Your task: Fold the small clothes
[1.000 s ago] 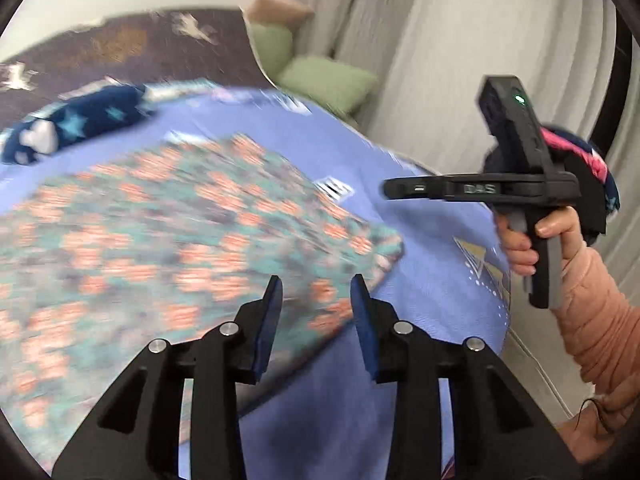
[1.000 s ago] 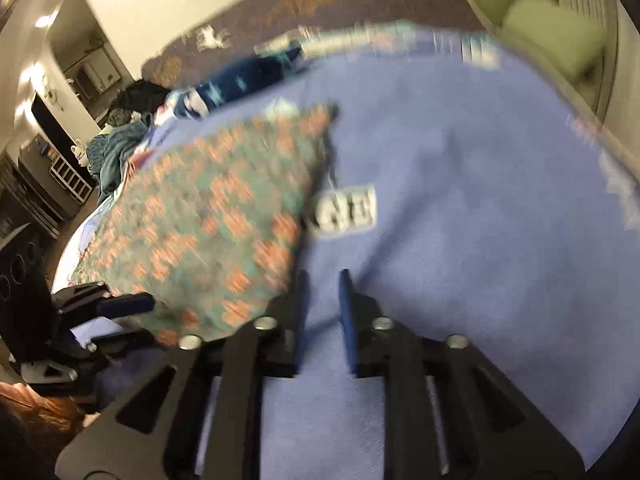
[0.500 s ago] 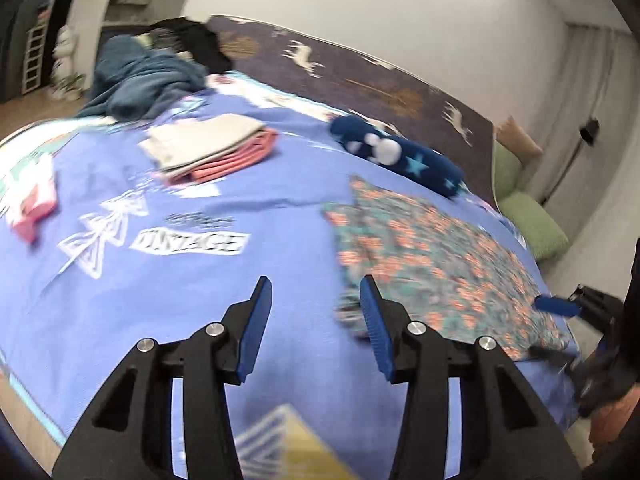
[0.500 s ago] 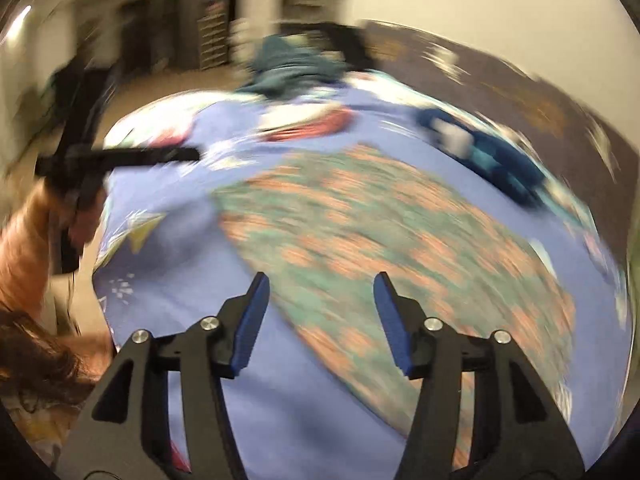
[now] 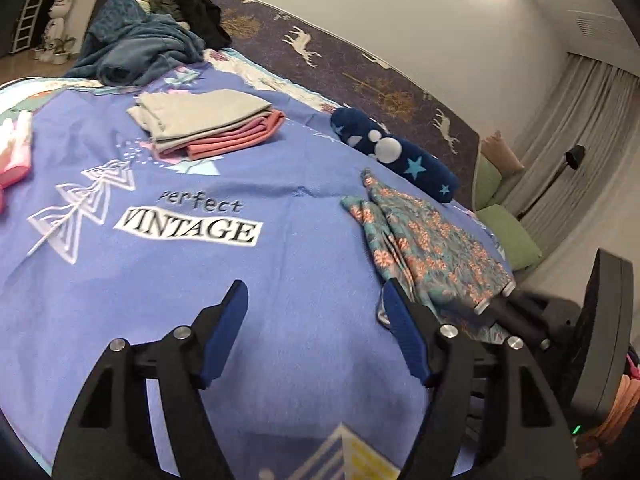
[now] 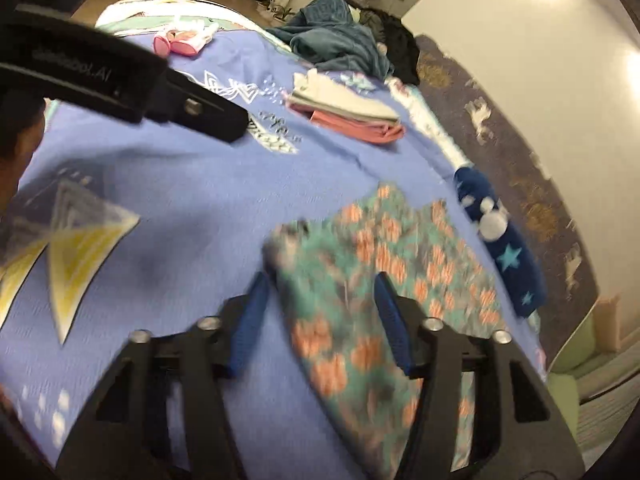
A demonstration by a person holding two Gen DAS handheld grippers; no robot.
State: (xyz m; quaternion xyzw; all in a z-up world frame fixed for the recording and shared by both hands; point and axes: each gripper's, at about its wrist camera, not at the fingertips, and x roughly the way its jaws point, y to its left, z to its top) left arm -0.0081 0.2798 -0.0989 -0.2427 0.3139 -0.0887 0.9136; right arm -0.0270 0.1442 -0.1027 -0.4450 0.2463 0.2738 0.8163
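Left gripper (image 5: 314, 292): jaws wide, just been opening, nothing between them, over bare blue blanket (image 5: 280, 140) near the bed's front edge. Right gripper (image 6: 320, 280): jaws have just been closing. In our blurred right wrist view they are apart and straddle the near end of the floral garment (image 5: 432, 248), and we see no pad pressing on it. The garment lies rumpled and partly folded along the bed's right edge, running toward the front right corner. A navy star-print roll (image 5: 400, 156) sits just beside it on the far side. A folded grey and pink stack (image 5: 208, 124) sits well apart, toward the far left.
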